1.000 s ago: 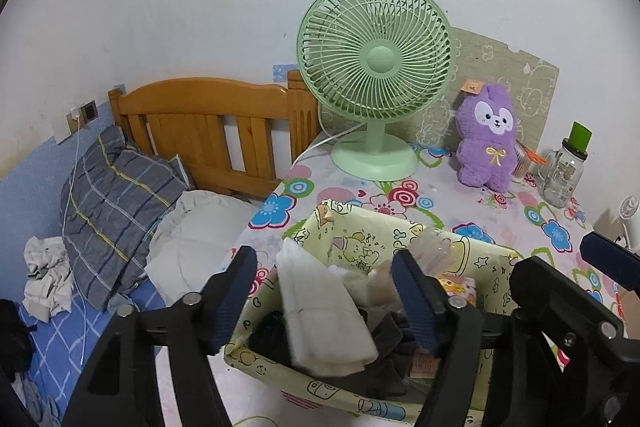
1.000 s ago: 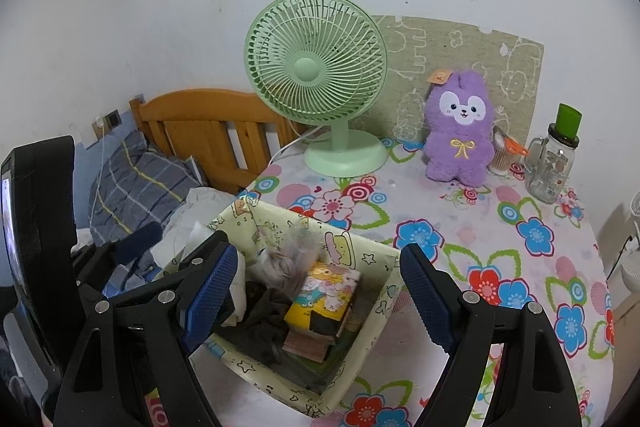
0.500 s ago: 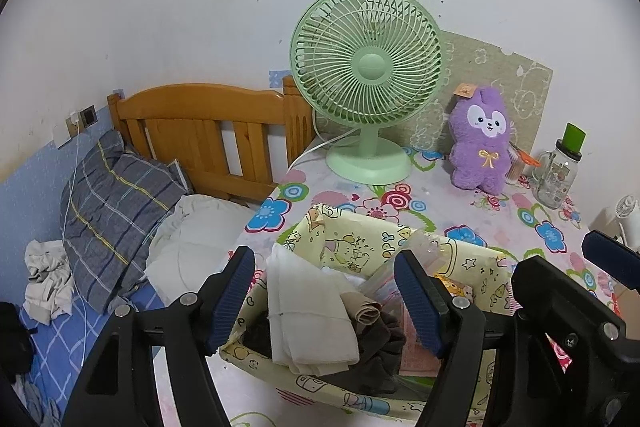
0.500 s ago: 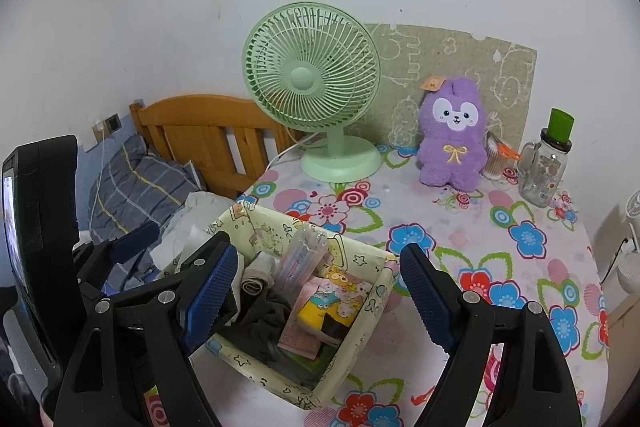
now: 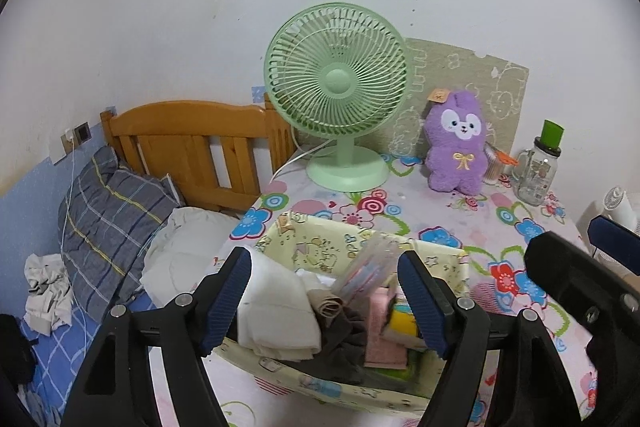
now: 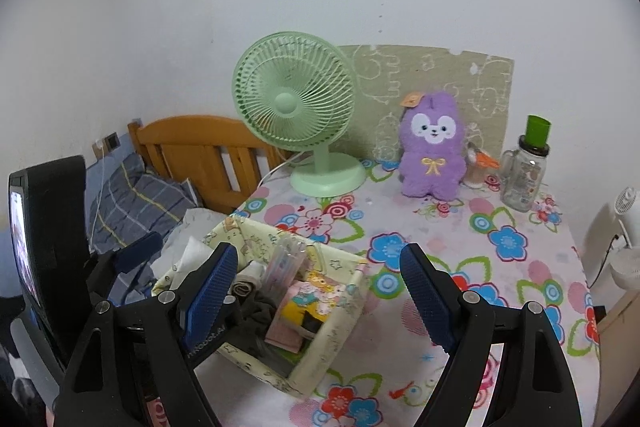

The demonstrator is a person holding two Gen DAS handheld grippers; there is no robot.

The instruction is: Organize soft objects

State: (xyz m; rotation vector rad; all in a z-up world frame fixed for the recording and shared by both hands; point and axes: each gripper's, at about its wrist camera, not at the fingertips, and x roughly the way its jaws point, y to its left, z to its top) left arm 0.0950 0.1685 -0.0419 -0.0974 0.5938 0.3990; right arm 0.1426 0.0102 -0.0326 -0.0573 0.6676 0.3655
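Fabric bin point(image 5: 320, 239), pale yellow with cartoon prints, soft-walled and boxy, on the flowered tablecloth point(image 6: 472, 259) in front of the fan, long axis slanting from the bed side toward the table's near edge. Packed inside the bin: folded white cloth point(image 5: 276, 311), thick and quilted, at the end toward the bed; rolled beige sock point(image 5: 326, 307) beside it; crumpled dark grey garment point(image 5: 344, 339) in the middle; clear crinkly plastic pack point(image 5: 368, 267) standing tilted, top leaning toward the fan; flat pink cloth point(image 5: 382, 327) and glossy yellow cartoon packet point(image 6: 308, 303) at the end away from the bed. Left gripper point(image 5: 324, 299) above the bin, blue ribbed pads well apart, nothing between them. Right gripper point(image 6: 318, 297) over the bin's corner away from the bed, pads likewise spread wide and empty. Behind the bin, green fan point(image 5: 338, 95), round ribbed plastic grille on a disc base. Right of the fan, purple plush rabbit point(image 5: 458, 143), fuzzy, upright against an olive printed mat point(image 6: 460, 79). Further right, glass handled jar point(image 6: 524, 171) with green cap. Left of the bin, off the table, wooden slatted headboard point(image 5: 188, 143) and grey plaid pillow point(image 5: 108, 203).
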